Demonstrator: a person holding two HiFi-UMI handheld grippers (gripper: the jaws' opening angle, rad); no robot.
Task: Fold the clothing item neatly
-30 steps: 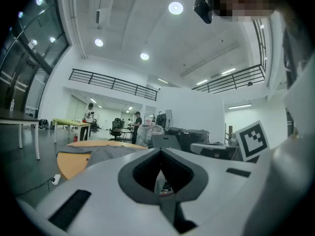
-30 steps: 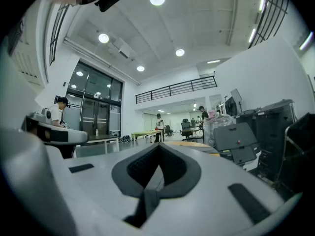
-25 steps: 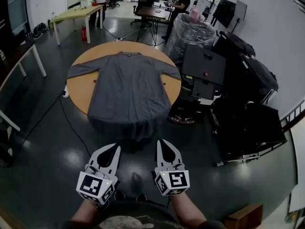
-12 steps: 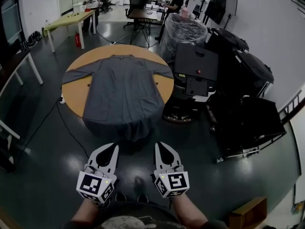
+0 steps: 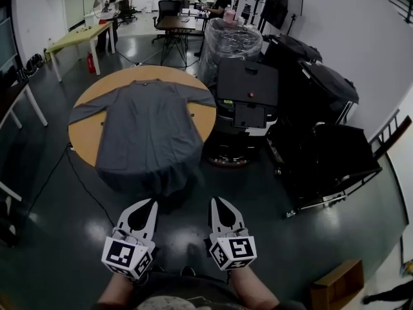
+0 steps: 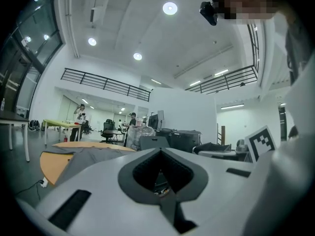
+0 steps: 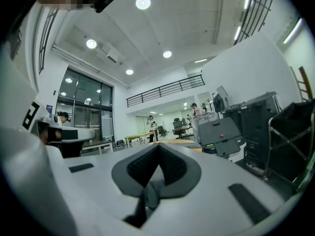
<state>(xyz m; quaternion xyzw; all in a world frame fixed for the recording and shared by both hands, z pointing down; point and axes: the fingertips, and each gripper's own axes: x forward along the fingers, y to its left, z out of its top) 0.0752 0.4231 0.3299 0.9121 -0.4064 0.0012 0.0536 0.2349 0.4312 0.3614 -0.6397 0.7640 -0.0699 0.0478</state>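
A grey long-sleeved shirt (image 5: 145, 131) lies spread flat, sleeves out, on a round wooden table (image 5: 80, 137); its hem hangs over the near edge. My left gripper (image 5: 150, 203) and right gripper (image 5: 216, 202) are held side by side, low in the head view, well short of the table and over the dark floor. Both are shut with nothing between the jaws. In the left gripper view the left gripper (image 6: 160, 149) points level, with the shirt (image 6: 83, 156) and table (image 6: 51, 163) off to its left. The right gripper (image 7: 158, 145) points level too, toward the back of the room.
A black machine with a screen (image 5: 248, 99) stands right beside the table. A plastic-wrapped stack (image 5: 229, 44) stands behind the machine, black cases (image 5: 322, 141) to its right. A cable (image 5: 77, 173) runs over the floor at the left. People stand at desks (image 5: 174, 23) at the back.
In the head view the table and shirt have slid to the left and the room has shifted with them. Both grippers keep their places low in the frame, still shut.
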